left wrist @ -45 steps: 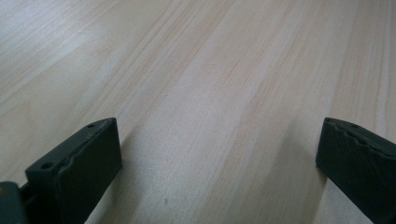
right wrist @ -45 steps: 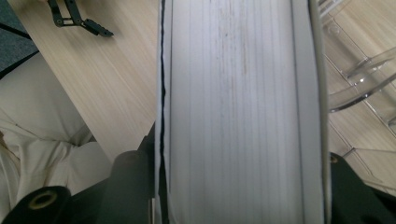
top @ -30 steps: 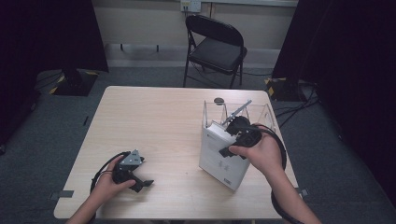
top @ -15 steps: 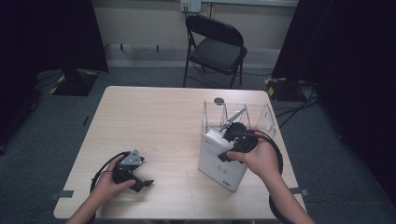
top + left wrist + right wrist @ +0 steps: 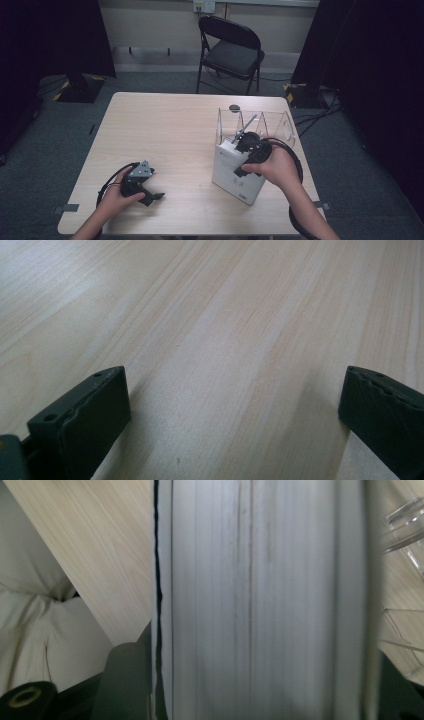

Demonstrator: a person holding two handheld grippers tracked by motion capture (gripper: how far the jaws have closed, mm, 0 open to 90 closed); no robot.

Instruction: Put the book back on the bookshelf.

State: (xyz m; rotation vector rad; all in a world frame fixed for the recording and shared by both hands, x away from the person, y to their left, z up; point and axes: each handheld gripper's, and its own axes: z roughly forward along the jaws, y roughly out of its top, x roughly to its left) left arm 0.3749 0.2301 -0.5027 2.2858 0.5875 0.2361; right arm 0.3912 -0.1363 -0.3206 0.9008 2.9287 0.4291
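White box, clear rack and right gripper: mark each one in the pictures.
white box (image 5: 231, 176): high view, on its broad front face.
clear rack (image 5: 280, 122): high view, on its transparent right wall.
right gripper (image 5: 239, 146): high view, at the jaws on the box's top edge.

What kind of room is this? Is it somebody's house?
Probably not a house; it looks like a recording or test room. Black curtains hang at the sides, cables trail over grey carpet, and one folding chair faces a plain wooden table.
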